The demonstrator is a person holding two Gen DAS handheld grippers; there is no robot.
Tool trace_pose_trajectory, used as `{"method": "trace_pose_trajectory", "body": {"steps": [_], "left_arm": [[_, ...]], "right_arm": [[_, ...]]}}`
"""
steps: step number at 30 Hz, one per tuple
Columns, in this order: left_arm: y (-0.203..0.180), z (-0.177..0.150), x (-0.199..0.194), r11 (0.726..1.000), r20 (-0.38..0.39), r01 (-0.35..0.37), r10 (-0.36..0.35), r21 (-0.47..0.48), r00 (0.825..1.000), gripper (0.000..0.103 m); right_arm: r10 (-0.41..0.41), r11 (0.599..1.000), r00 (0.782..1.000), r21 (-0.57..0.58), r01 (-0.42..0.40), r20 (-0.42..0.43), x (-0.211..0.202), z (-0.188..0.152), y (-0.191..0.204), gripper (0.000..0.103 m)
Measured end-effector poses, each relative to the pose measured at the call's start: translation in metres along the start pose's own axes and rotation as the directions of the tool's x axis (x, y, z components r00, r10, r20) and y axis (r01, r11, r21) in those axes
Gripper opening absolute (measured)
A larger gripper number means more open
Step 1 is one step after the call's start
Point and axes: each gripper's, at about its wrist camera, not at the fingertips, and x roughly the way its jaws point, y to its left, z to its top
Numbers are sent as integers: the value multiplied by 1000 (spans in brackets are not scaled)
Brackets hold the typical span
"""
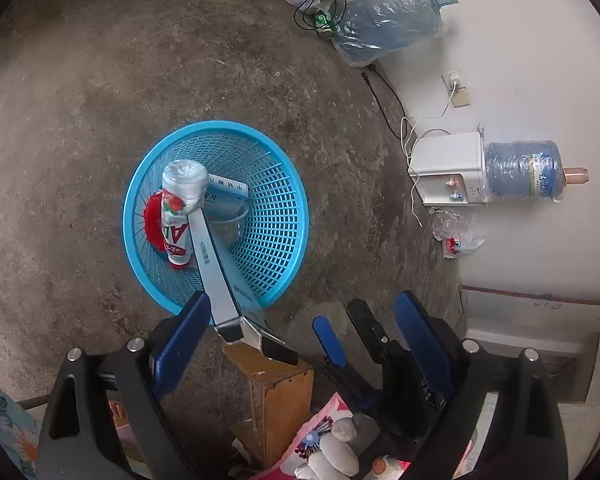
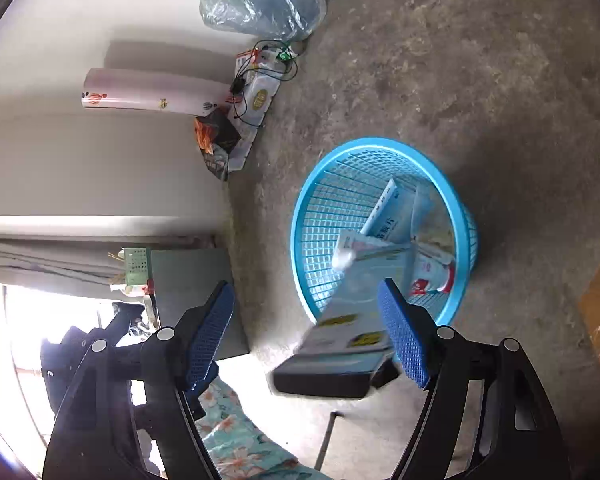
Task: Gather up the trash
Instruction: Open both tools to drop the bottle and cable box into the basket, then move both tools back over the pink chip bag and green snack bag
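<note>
Two tubes (image 1: pixel 216 276) between fingers (image 1: pixel 184 340), over basket (image 1: pixel 276 240)

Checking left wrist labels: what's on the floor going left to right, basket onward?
Blue basket → wooden box → bagged water jug → white dispenser → blue jug on the dispenser.

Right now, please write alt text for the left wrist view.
A round blue plastic mesh basket on grey concrete floor holds a red-and-white bottle, a light blue carton and a long silver tool. The left gripper is open above it.
</note>
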Motion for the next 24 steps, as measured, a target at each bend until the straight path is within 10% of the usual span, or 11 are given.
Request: {"method": "trace_pose_trajectory", "body": {"steps": [7,14,20,24], "left_arm": [[-23,-21,-44,994,40,24,-28,111,999,91],[-56,-91,-175,937,205,-18,-58,350,977,91],[-29,-210,-332,904,438,-119,-81,410,896,91],[30,-316,-431,935,630,-229,9,270,777,91]], "right_arm": [[-65,994,994,-81,72,86,-51,-25,-15,71],[-110,956,988,-258,136,112,-110,-71,-5,71],[-62,848,995,-522,94,79,-147,-125,47,72],[42,750,994,-654,-96,-98,-158,-171,82,72]]}}
